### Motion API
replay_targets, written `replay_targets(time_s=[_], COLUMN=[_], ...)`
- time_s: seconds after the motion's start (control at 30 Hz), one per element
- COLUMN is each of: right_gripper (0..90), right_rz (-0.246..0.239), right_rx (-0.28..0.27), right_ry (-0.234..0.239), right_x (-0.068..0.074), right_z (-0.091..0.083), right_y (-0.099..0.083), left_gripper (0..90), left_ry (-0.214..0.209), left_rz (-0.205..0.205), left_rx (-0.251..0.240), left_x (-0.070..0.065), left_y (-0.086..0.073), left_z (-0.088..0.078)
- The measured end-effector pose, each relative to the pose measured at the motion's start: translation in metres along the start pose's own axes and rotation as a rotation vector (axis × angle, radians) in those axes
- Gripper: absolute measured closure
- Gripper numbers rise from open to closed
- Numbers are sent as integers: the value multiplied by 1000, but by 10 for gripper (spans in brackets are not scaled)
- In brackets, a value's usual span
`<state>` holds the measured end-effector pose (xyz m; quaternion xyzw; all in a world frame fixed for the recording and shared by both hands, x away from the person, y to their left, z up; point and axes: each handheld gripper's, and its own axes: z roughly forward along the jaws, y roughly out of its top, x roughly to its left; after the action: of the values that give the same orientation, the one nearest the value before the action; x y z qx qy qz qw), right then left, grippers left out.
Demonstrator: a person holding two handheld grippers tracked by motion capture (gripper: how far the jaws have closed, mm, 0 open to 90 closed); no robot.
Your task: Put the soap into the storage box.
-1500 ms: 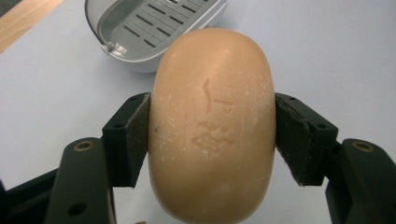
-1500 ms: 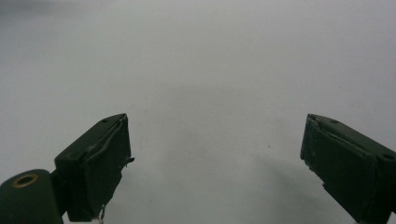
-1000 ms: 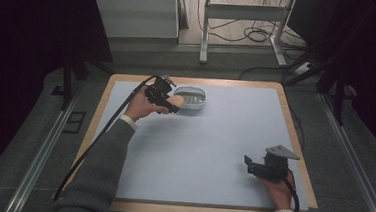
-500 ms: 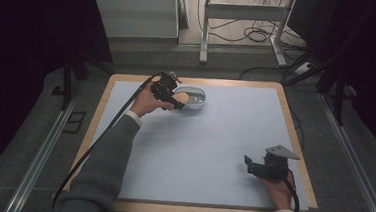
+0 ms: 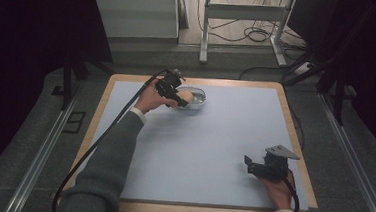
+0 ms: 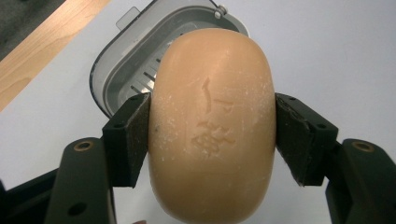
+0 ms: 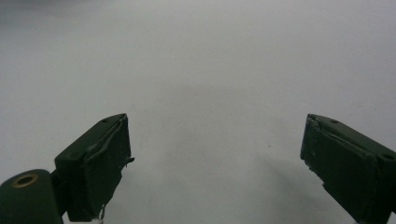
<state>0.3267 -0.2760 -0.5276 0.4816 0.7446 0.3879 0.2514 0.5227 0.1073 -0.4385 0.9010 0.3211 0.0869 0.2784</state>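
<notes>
From above, your left gripper [image 5: 180,98] holds the soap [image 5: 186,97] over the grey dish [image 5: 199,96] at the table's [image 5: 214,138] far edge; let go off-centre and it could tip the light dish. Along the left gripper, the pads [image 6: 133,135] clamp the smooth, rounded, stamped bar's flanks, which could slip. Along the right gripper [image 7: 215,154], jaws stand apart over the bare matte surface.

A wooden table [image 5: 295,123] carries a pale blue mat [image 5: 213,143] that leaves its rim bare. It stands on grey carpet [image 5: 352,162], with metal rails [image 5: 37,160] running past its left and right edges. Beyond the far edge are a white cabinet [image 5: 135,12], a metal frame [image 5: 242,12] and loose cables [image 5: 253,35]. Both sides lie dark.
</notes>
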Motion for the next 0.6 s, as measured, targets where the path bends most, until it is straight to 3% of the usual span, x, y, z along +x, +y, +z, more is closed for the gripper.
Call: replay_targets(time_s=[0.6], right_gripper=[86], right_rz=[0], right_rx=[2], right_ry=[0], right_x=[0], right_z=[0], right_y=[0], left_gripper=[327], left_ry=[4], left_rz=[6], left_rx=[23], left_x=[8], left_y=[12], left_z=[15])
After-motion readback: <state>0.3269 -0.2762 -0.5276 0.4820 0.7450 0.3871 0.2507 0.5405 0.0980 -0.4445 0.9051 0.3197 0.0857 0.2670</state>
